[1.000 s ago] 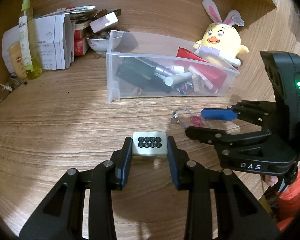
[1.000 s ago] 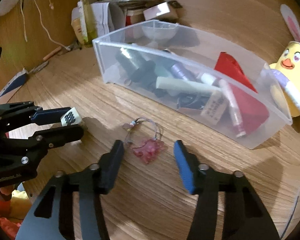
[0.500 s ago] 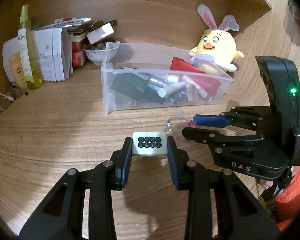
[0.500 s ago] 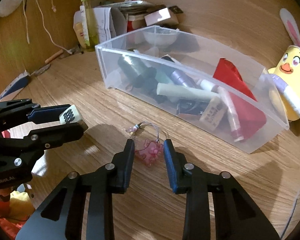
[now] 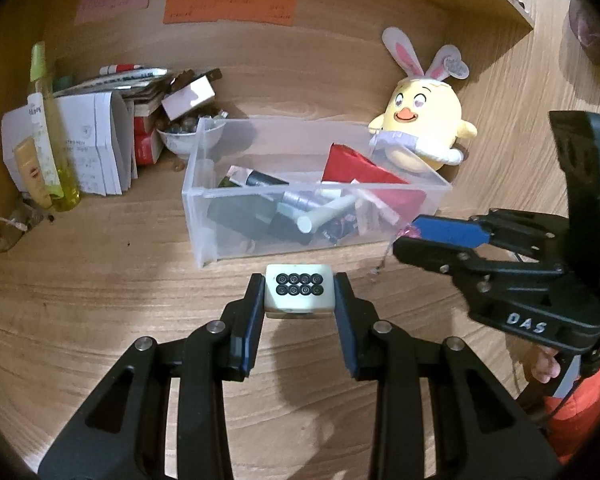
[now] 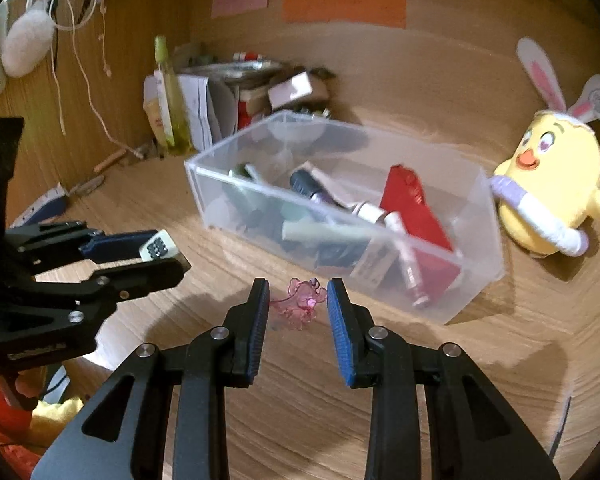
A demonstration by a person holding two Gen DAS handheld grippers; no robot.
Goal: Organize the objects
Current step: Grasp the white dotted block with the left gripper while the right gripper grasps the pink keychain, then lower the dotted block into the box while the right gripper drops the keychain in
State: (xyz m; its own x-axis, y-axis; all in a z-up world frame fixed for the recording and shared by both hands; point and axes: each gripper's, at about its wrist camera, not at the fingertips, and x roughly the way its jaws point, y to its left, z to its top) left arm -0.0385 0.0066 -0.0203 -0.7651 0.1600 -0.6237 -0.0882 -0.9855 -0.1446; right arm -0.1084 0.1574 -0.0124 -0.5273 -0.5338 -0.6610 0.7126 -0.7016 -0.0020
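My left gripper (image 5: 300, 300) is shut on a white mahjong tile (image 5: 299, 291) with black circles and holds it above the wooden desk, in front of the clear plastic bin (image 5: 204, 216). It also shows in the right wrist view (image 6: 158, 246). My right gripper (image 6: 298, 300) is shut on a pink translucent keychain charm (image 6: 303, 305) and holds it off the desk, before the bin (image 6: 480, 256). In the left wrist view the right gripper (image 5: 412, 236) is at the bin's right front corner. The bin holds several cosmetics tubes and a red pouch (image 6: 416, 204).
A yellow chick plush with bunny ears (image 5: 420, 128) stands right of the bin. Papers, boxes, a bowl (image 5: 184, 140) and a yellow-green bottle (image 5: 48, 128) crowd the back left corner. Cables hang on the left wall (image 6: 80, 40). Sticky notes are on the back wall.
My right gripper shut on the pink charm and lifted it off the desk. Both grippers rose and drew back, the left still holding the tile.
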